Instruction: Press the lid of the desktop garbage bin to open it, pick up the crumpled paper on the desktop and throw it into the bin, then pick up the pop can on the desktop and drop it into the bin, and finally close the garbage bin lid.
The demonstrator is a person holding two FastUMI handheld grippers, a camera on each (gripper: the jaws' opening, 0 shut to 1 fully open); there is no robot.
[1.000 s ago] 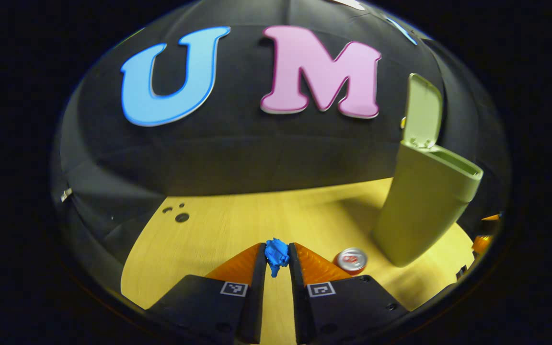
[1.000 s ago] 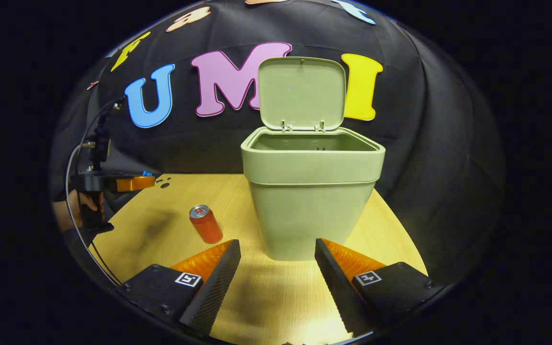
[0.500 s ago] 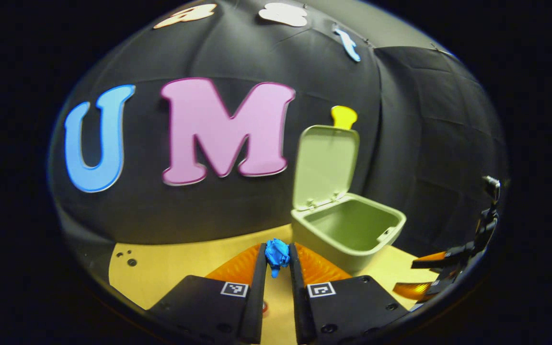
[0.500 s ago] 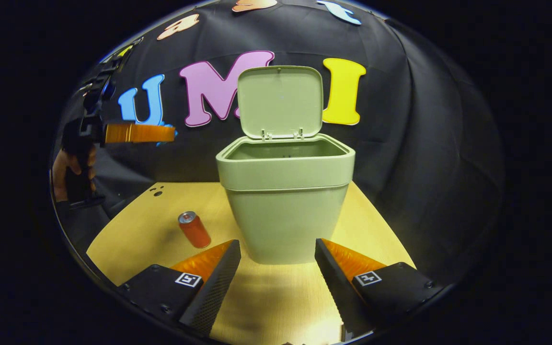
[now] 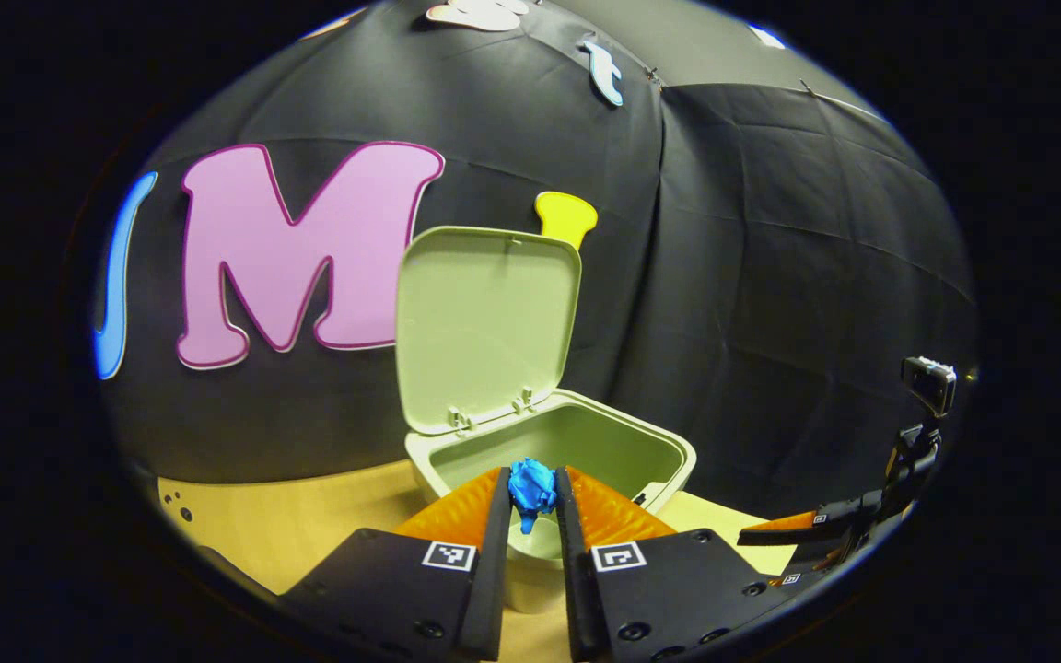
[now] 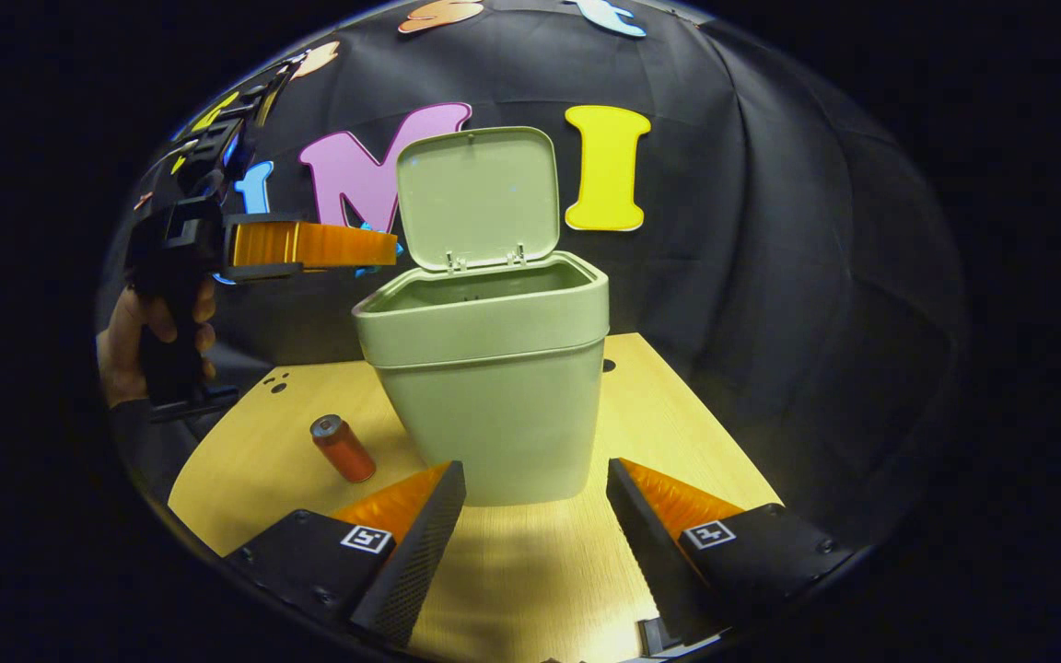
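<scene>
The step in hand is the paper drop: the left tongs [image 5: 531,502] pinch the blue crumpled paper [image 5: 531,488] at the near rim of the open bin [image 6: 484,387], lid [image 5: 484,322] up. Next, carry it over the opening and release. The right tongs [image 6: 535,525] hang open and empty near the tabletop [image 6: 678,433]; the pop can [image 6: 343,448] stands beside the bin.

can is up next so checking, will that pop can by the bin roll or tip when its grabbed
The pop can stands upright on the desktop, narrow and tall, so a nudge would probably tip it. Once down, its round body would likely roll. Smooth metal may slip; it is probably light if empty.
</scene>
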